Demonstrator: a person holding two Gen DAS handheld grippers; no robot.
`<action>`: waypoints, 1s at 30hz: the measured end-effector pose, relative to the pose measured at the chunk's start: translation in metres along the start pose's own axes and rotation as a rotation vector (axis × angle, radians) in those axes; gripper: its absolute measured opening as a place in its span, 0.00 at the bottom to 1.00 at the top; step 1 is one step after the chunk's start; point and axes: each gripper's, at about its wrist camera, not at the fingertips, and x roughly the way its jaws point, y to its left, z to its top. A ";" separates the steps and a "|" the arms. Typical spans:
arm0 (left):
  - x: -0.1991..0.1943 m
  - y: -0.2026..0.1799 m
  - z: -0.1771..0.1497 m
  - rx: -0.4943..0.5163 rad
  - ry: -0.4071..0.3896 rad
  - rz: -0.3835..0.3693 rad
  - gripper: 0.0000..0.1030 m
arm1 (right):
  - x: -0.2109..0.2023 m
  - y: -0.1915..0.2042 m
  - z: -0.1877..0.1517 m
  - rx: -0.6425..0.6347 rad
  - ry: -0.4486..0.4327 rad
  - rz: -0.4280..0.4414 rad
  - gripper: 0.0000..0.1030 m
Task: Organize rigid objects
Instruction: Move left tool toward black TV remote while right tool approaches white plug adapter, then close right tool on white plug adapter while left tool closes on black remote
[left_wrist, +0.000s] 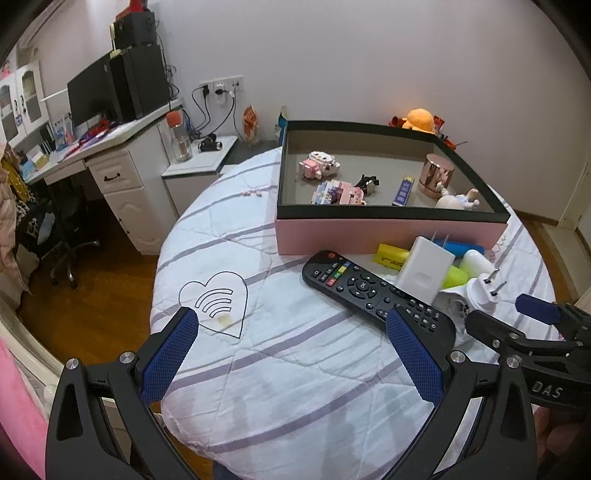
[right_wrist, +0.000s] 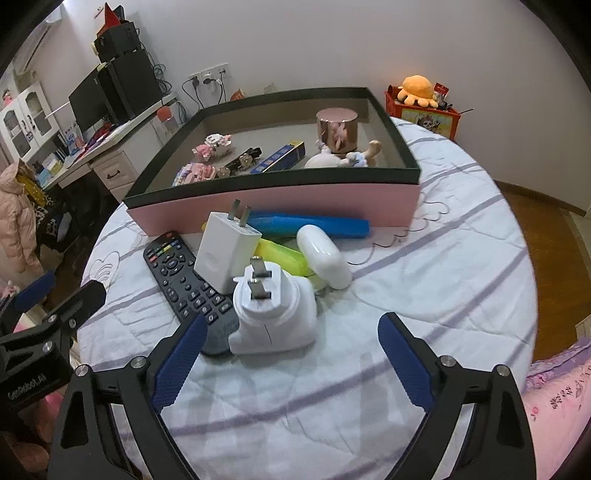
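A pink box with a black rim holds block toys, a copper cup, a blue pack and a doll. In front of it lie a black remote, a white charger, a white plug adapter, a white case, a yellow tube and a blue tube. My left gripper is open and empty, its right finger over the remote's near end. My right gripper is open, just short of the plug adapter.
The objects sit on a round table with a striped white quilt. A white desk with a monitor stands at the left. A red box with an orange plush is behind the table. Wooden floor surrounds it.
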 end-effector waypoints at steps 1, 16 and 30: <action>0.002 -0.001 0.000 0.000 0.004 -0.001 1.00 | 0.004 0.001 0.001 -0.002 0.003 -0.002 0.84; 0.027 -0.027 -0.001 0.019 0.068 -0.060 1.00 | 0.017 -0.014 -0.004 -0.007 0.009 0.027 0.46; 0.059 -0.066 0.001 -0.042 0.160 -0.143 1.00 | 0.006 -0.042 0.000 0.005 -0.010 -0.027 0.46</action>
